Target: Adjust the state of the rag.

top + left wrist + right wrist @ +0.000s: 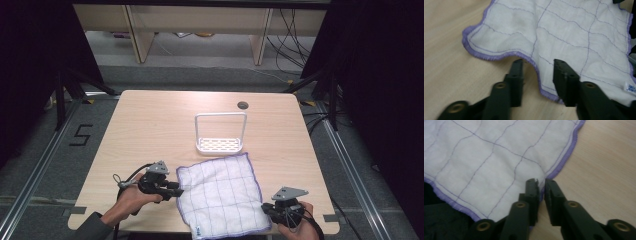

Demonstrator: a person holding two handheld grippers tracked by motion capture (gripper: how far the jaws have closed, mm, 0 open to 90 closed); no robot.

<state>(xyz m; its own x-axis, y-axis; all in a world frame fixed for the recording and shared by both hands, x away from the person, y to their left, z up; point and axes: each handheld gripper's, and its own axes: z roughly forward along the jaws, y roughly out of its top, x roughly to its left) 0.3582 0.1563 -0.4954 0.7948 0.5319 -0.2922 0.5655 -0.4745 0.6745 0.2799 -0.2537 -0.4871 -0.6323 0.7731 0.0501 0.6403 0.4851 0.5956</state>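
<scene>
White cloth (220, 196) with purple stitching lies flat at the surface's (150, 125) near edge, one corner hanging over it, just in front of the white rack (220, 132). Left gripper (176, 190) stands part-open at the cloth's left hem — nothing pinched. Right gripper (266, 208) is narrow (hem between the jaws, grip uncertain). Folding, I'd judge, hasn't begun — every fold remains.

We hold two black grippers at the near edge of a pale wooden table (150, 125). A white cloth with purple grid lines (220, 195) lies flat between them, the left gripper (176, 190) at its left edge, the right gripper (266, 209) at its right corner. Beyond the cloth, away from both grippers, stands a white wire rack (220, 133).
</scene>
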